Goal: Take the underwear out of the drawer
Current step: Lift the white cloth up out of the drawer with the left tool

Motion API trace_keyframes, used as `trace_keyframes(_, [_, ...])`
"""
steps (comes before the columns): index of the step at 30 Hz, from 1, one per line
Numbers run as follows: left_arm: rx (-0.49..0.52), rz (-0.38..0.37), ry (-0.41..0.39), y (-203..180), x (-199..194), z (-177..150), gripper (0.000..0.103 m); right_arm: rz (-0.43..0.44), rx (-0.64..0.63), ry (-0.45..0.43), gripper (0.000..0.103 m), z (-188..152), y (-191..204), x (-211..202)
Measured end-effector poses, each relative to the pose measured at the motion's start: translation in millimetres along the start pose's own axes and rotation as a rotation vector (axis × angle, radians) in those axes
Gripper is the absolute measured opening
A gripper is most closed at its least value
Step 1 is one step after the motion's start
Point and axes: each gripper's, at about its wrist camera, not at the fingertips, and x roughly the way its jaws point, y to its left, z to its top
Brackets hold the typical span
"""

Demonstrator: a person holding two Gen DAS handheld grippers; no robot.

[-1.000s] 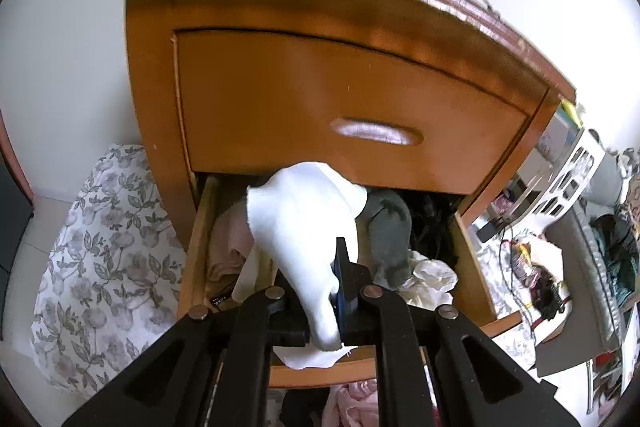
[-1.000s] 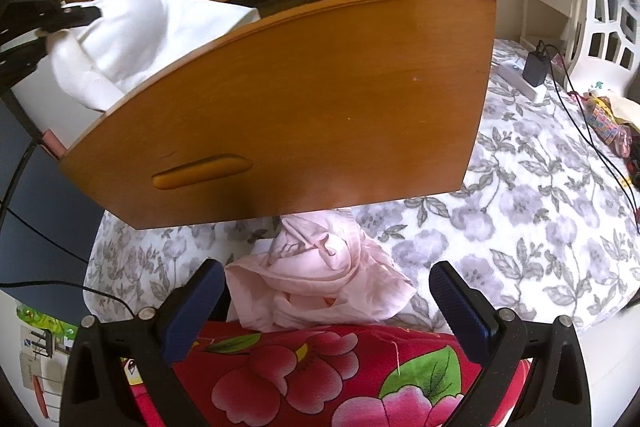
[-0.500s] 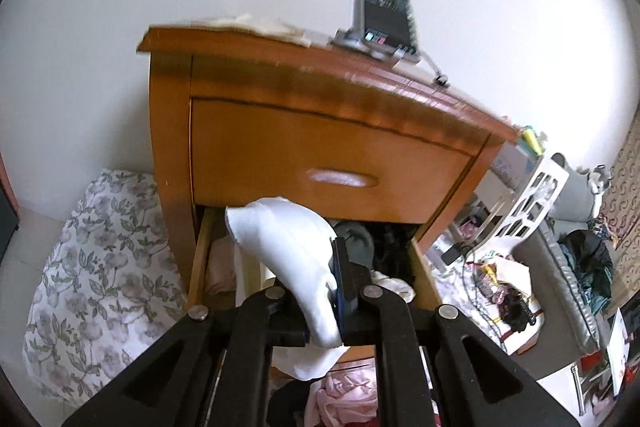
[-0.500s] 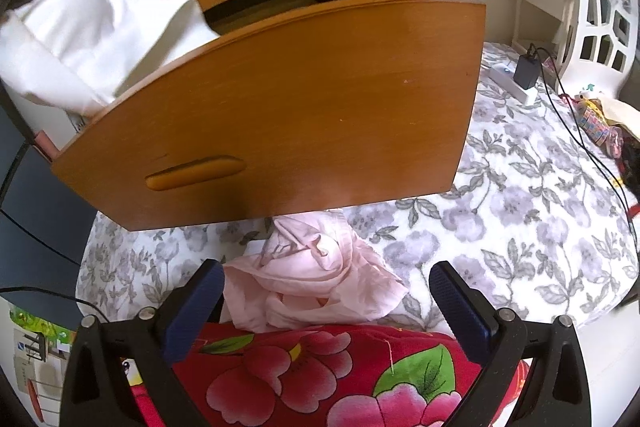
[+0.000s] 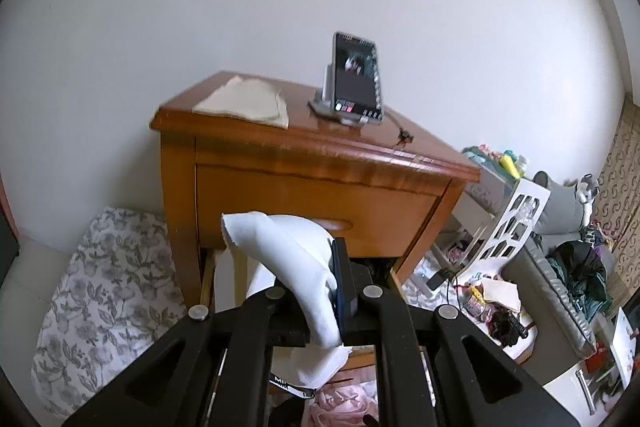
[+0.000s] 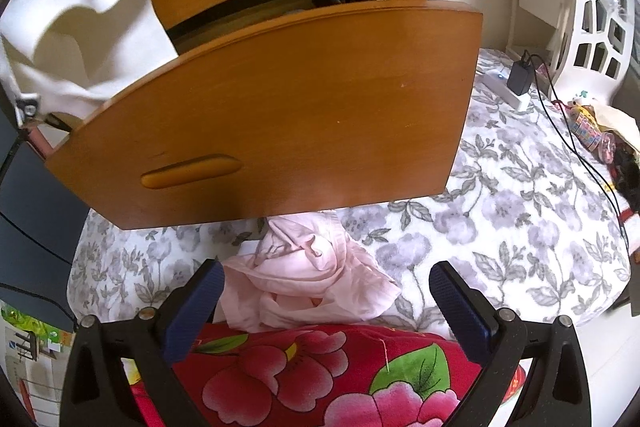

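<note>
The left gripper is clamped on the white underwear, and its 2 fingers are pressed together around the cloth. Compared with 1 second ago, this gripper has risen: then the white underwear was hanging in front of the open drawer and touching the clothes inside, and now the top of the wooden nightstand is seen from above, with the phone on its stand and a folded beige cloth. The drawer interior is now almost hidden behind the fingers. In the right wrist view the white underwear has moved to the upper left and appears larger, above the edge of the open drawer and no longer inside it.

The right gripper has not changed: its jaws stand wide apart and hold nothing, over a pink garment that lies on the floral bedding, beside a red flowered cloth.
</note>
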Motion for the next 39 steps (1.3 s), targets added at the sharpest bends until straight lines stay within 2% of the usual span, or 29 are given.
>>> trace_keyframes(8, [0.043, -0.051, -0.103, -23, -45, 13, 0.009, 0.002, 0.001, -0.001, 0.103, 0, 0, -1])
trace_keyframes(15, [0.132, -0.106, -0.2, -57, -94, 13, 0.009, 0.0, 0.002, -0.003, 0.103, 0, 0, -1])
trace_keyframes(21, [0.175, -0.151, -0.233, -77, -120, 7, 0.009, -0.001, 0.016, -0.016, 0.103, -2, -2, -7])
trace_keyframes(30, [0.228, -0.178, -0.158, -98, -110, -23, 0.009, -0.004, 0.038, -0.051, 0.103, -5, -8, -22])
trace_keyframes(39, [0.18, -0.183, 0.049, -92, -39, -74, 0.009, -0.058, 0.05, -0.072, 0.103, 0, -26, -44])
